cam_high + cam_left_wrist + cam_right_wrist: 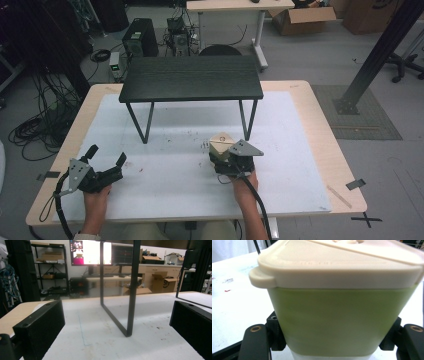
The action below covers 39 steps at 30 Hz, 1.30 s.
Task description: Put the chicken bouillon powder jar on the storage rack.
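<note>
The right gripper [226, 159] is clamped on the green container [342, 320], near-right on the white mat [175, 192]. Just beyond stands the black stand [191, 77]. The left gripper [106, 159], jaws apart, rests near-left with bare mat between.

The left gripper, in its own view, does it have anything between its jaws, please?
No: the left gripper stands open, its two black jaws wide apart over the bare white mat, with only the small black table's leg farther off.

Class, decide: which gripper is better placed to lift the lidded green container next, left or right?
Right. The right gripper is shut on the green container, fingers pressing its sides. The left gripper stands open, apart from it.
</note>
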### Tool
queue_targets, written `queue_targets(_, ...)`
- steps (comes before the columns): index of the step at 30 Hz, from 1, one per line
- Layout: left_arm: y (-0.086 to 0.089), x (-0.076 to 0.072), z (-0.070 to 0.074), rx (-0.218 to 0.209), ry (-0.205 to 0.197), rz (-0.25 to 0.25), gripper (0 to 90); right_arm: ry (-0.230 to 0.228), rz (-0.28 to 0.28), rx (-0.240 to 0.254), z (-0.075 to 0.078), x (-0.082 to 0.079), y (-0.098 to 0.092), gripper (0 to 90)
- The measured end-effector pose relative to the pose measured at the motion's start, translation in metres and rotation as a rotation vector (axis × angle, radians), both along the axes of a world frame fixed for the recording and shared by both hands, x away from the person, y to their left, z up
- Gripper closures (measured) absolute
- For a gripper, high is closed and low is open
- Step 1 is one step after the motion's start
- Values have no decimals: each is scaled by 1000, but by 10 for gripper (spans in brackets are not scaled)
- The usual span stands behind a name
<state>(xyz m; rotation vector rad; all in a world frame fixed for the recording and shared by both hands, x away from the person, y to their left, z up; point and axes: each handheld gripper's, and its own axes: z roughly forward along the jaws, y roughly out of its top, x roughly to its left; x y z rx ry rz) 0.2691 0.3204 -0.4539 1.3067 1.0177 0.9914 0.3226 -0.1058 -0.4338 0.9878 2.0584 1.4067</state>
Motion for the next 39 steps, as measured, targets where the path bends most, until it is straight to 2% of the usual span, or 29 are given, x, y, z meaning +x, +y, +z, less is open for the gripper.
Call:
queue_targets(6, 0, 0, 0, -4, -3, 1, 2, -6, -6, 2, 0, -1, 0, 288)
queue_targets(14, 1, 0, 0, -5, -4, 1, 2, -43, -14, 56, 9, -4, -4, 289)
queue_targets(16, 0, -1, 0, -3, -4, 1, 2, -65, -14, 70, 19, -5, -6, 289)
queue_targets(23, 0, 0, 0, -2, -4, 1, 2, -108, -17, 90, 33, -5, -11, 289)
queue_targets(26, 0, 0, 0, -1, -2, 1, 2, -124, -18, 114, 40, -6, -14, 290)
queue_targets(39, -1, 0, 0, 7, 5, 1, 2, -209, -1, 141, 78, -8, -22, 290)
